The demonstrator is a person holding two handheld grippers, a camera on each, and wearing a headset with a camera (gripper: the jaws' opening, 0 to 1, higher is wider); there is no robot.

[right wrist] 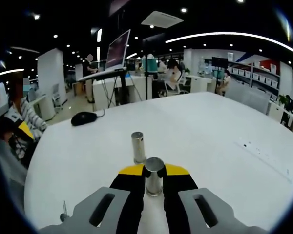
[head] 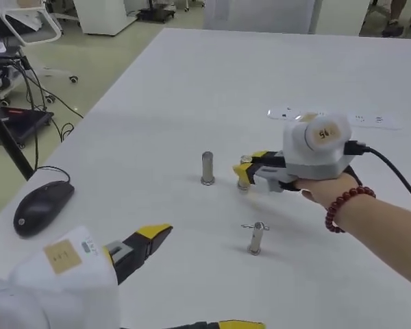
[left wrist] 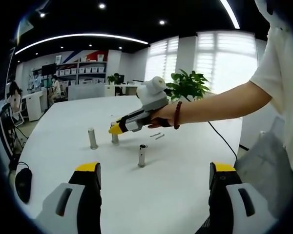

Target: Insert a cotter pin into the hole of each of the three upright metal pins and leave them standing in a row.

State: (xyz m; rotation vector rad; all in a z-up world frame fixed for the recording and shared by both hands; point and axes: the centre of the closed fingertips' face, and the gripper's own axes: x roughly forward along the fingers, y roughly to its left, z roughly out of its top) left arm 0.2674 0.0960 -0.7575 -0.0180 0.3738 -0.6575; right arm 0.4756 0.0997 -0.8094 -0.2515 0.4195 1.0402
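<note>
Three short metal pins stand on the white table. The far pin stands free. My right gripper is shut on the middle pin, held upright between its yellow fingertips. The near pin has a cotter pin through its top. Near the front edge my left gripper hangs open with nothing in it, well short of the pins.
A black mouse lies at the table's left edge. A white power strip lies beyond the right gripper. Loose cotter pins lie on the table past the pins. Chairs and cables stand on the floor to the left.
</note>
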